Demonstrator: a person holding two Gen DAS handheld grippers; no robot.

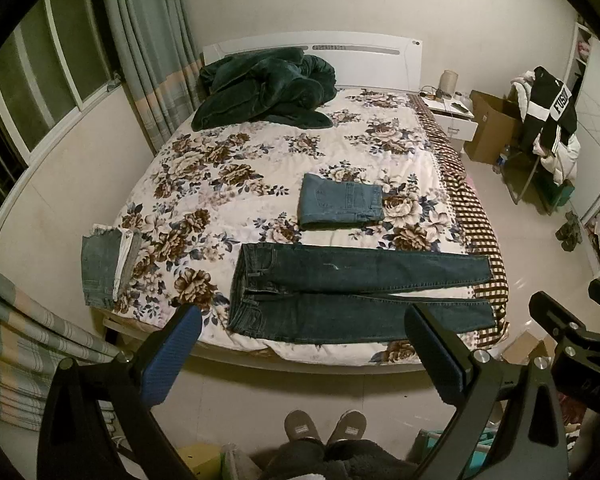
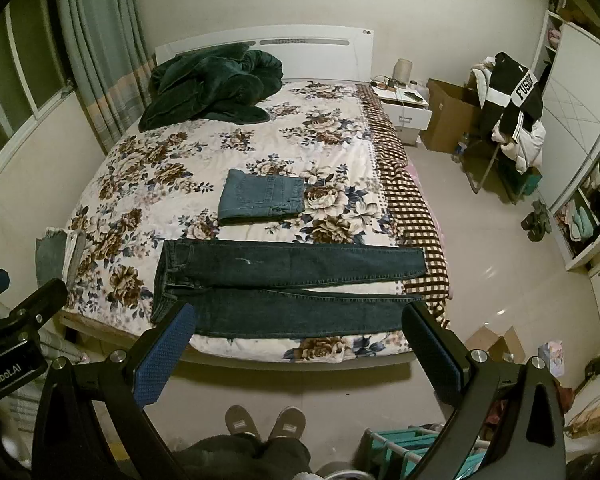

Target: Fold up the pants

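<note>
The bed with its floral cover fills most of both views, a white headboard at its far edge and a brown checked sheet running down its right side. A rumpled dark green blanket is heaped at the far left corner, against the headboard. Along the near edge lie the dark blue pants, spread flat and full length: waistband toward the left, both legs stretched side by side to the right, their cuffs reaching onto the checked sheet near the right edge. The denim looks smooth, with a small pale mark on the farther leg, and a thin gap opens between the legs toward the cuffs. Just beyond them, about mid-bed, sits a lighter blue pair of folded jeans, a neat rectangle apart from the dark pair. At the near left corner another grey-blue denim piece with a frayed hem hangs partly over the edge. The left gripper and right gripper are both released, blue pads wide apart, holding nothing, above the floor in front of the bed's near edge. Below them show the person's grey slippers.
</note>
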